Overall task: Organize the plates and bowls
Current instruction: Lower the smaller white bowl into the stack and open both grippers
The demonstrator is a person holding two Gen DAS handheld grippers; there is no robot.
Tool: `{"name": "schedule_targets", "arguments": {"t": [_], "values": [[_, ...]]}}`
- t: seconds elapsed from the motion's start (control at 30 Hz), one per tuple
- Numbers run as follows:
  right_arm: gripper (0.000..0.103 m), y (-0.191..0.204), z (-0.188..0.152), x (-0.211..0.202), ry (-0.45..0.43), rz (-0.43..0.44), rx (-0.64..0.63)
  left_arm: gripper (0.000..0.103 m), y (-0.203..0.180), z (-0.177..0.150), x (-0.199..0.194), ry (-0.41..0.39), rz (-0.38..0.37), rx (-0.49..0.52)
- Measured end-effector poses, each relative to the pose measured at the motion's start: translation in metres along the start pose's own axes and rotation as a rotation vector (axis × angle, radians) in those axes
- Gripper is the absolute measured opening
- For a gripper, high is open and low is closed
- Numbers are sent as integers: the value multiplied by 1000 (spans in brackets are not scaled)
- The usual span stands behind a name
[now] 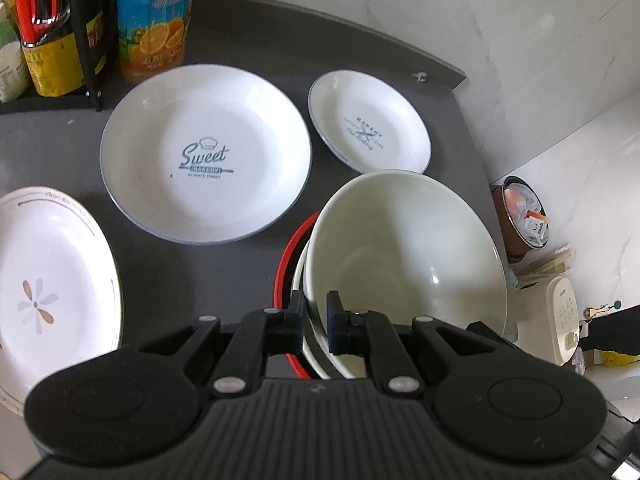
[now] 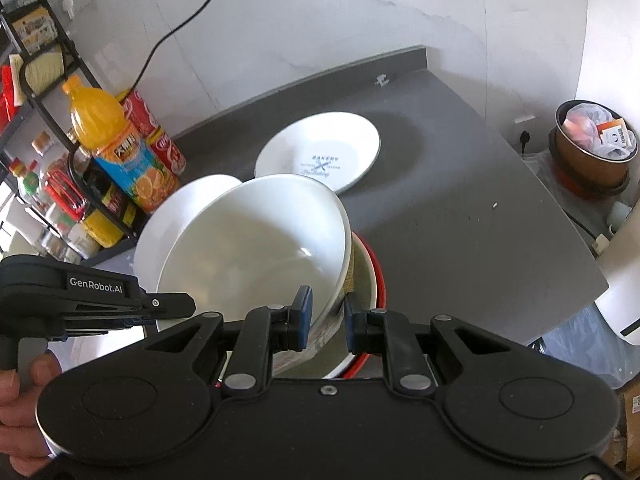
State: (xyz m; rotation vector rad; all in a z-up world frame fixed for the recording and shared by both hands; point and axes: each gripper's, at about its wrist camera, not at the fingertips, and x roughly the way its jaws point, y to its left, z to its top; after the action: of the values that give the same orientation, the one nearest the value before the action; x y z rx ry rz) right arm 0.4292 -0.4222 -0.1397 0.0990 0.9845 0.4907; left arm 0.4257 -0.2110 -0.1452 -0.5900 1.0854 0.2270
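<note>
Both grippers, left [image 1: 316, 322] and right [image 2: 326, 318], pinch the white bowl's [image 1: 400, 248] rim. Stacking step: next, lower it level into the red-rimmed bowl [image 1: 286, 256] underneath

Counts, both views:
- Plates: 3. One large "Sweet Bakery" plate [image 1: 206, 154], one smaller "Bakery" plate [image 1: 370, 122], one flower-pattern plate [image 1: 48, 280].
- Bowls: at least 3, nested. White bowl [image 1: 404, 256] on top, a second white bowl [image 1: 298, 280] under it, red-rimmed bowl [image 1: 282, 272] at the bottom. Can't tell if more sit between.
- Grippers: 2. Left gripper [image 1: 316, 318], right gripper [image 2: 326, 316].
- Orange juice bottle [image 2: 116, 148]: 1.
- Red cola bottles [image 2: 158, 136]: 2 or so; overlap, not sure.
- Bin with bag [image 2: 594, 148]: 1.
- Rack bottles: too cluttered to count.
</note>
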Motion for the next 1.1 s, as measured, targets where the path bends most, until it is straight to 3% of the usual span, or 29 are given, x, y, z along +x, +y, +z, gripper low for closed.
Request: {"name": "schedule_targets", "arguments": {"t": [0.3, 0.5, 0.57, 0.73, 0.9, 1.1], "values": [[24, -5, -2, 13, 64, -8, 12, 10, 4, -4, 8, 21, -6, 4], [31, -8, 8, 2, 18, -2, -38, 13, 5, 2, 4, 5, 26, 3], [30, -11, 13, 3, 8, -1, -42, 13, 7, 4, 5, 9, 26, -4], [9, -21, 17, 14, 27, 2, -32, 13, 7, 7, 10, 7, 33, -14], [7, -17, 15, 22, 44, 4, -86, 13, 11, 8, 15, 13, 17, -34], [11, -26, 27, 29, 111, 71, -78, 14, 10, 10, 15, 23, 28, -56]]}}
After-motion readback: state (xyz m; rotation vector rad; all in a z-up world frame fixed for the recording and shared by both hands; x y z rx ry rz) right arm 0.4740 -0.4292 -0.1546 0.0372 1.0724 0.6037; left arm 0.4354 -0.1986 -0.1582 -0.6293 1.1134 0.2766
